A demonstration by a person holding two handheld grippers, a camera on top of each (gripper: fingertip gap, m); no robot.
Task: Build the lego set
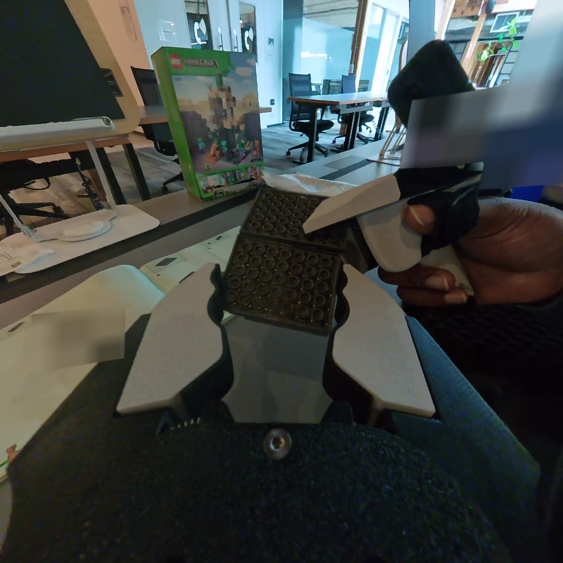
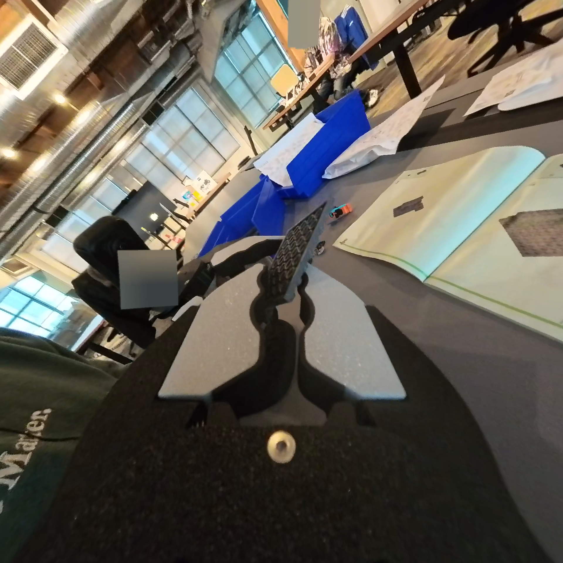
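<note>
Left wrist view: left gripper (image 1: 278, 292) pinched near plate (image 1: 281, 285) by its side edges, held above table (image 1: 195, 210). Right gripper (image 2: 281, 289) clamped far plate (image 1: 281, 214) flat between its pads. Both plates dark, square, thin, undersides showing round tube sockets, joined edge to edge. Green box (image 1: 213, 122) stood behind.

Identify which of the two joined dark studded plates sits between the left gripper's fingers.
The nearer dark grey square studded plate, gripped at its side edges. The farther matching plate is the one pinched by the right gripper.
</note>
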